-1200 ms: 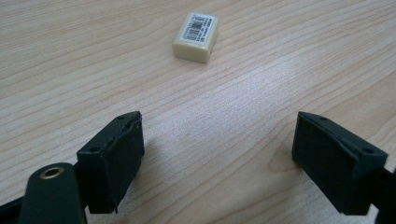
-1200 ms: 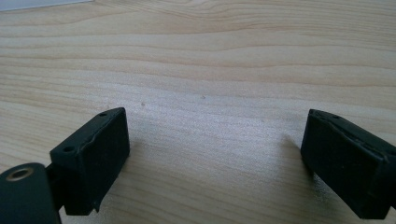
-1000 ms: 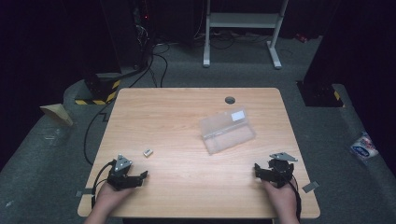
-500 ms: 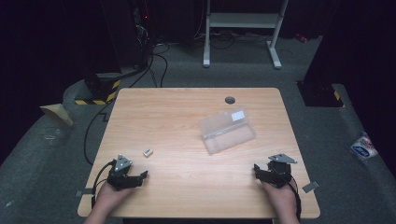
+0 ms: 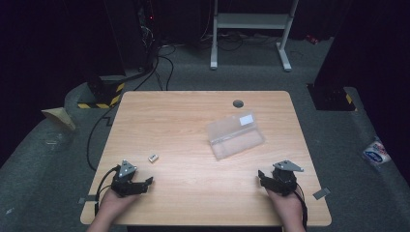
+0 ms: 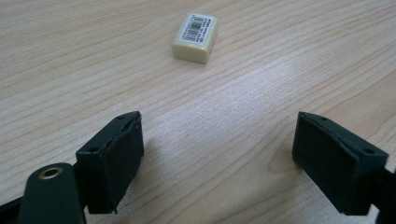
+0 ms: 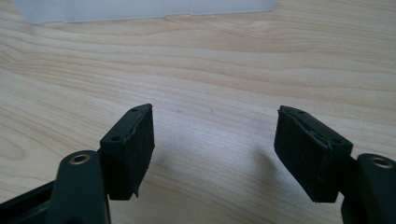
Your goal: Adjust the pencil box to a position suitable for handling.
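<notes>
A small cream eraser (image 6: 195, 37) is seen lying flat on the wooden table (image 5: 193, 121), just ahead of the left gripper (image 5: 145, 183), whose jaws are spread wide with nothing between them. The right gripper (image 5: 263, 178) is held low at the near right edge, short of the clear plastic box (image 5: 235, 136); its jaws have just been closing yet are parted over bare wood.

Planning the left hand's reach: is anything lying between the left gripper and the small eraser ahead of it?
Nothing visible does. In the left gripper view, bare wooden table runs from the open left gripper up to the eraser, which lies flat and apart from the fingers. The clear plastic box sits well off to the side.
</notes>
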The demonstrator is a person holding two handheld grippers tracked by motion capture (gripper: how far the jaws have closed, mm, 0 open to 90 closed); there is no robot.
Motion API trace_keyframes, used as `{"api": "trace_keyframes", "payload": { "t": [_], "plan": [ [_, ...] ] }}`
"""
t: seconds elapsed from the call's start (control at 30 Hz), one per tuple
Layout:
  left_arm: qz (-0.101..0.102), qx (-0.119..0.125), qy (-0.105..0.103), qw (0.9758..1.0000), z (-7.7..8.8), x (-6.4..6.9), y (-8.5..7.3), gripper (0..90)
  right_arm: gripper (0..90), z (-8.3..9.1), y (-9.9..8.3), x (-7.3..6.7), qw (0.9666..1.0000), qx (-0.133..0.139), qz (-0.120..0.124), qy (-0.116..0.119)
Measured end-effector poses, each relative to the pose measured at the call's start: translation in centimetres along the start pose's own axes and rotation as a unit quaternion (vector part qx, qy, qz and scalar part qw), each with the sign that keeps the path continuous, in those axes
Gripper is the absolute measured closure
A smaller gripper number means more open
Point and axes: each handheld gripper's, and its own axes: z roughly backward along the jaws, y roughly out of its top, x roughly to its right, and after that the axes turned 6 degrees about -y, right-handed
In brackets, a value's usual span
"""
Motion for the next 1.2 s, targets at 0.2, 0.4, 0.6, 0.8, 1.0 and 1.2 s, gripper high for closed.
{"api": "trace_keyframes", "payload": {
  "t": [0.2, 0.4, 0.6, 0.8, 1.0, 1.2],
  "plan": [
    [0.000, 0.000, 0.000, 1.0000, 0.0, 0.0, 0.0, 16.8, 34.4, 0.4, 0.3, -0.9, 0.9998, 0.014, 0.002, 0.013],
    [0.000, 0.000, 0.000, 1.0000, 0.0, 0.0, 0.0, 16.6, 40.1, 0.3, 0.4, -1.6, 0.9997, 0.015, 0.004, 0.019],
    [-0.002, -0.002, 0.000, 1.0000, 0.0, 0.0, 0.0, 16.5, 40.9, 0.3, 0.9, -2.6, 0.9993, 0.026, 0.010, 0.025],
    [-0.002, -0.001, -0.001, 1.0000, 0.0, 0.0, 0.0, 16.5, 41.7, 0.2, 1.7, -3.1, 0.9989, 0.033, 0.016, 0.028],
    [-0.003, -0.001, -0.001, 1.0000, 0.0, 0.0, 0.0, 16.5, 41.0, -0.1, 2.4, -3.6, 0.9984, 0.042, 0.021, 0.031],
    [-0.002, -0.001, -0.001, 1.0000, 0.0, 0.0, 0.0, 16.5, 39.8, -0.3, 3.2, -4.5, 0.9980, 0.044, 0.028, 0.036]
  ]
}}
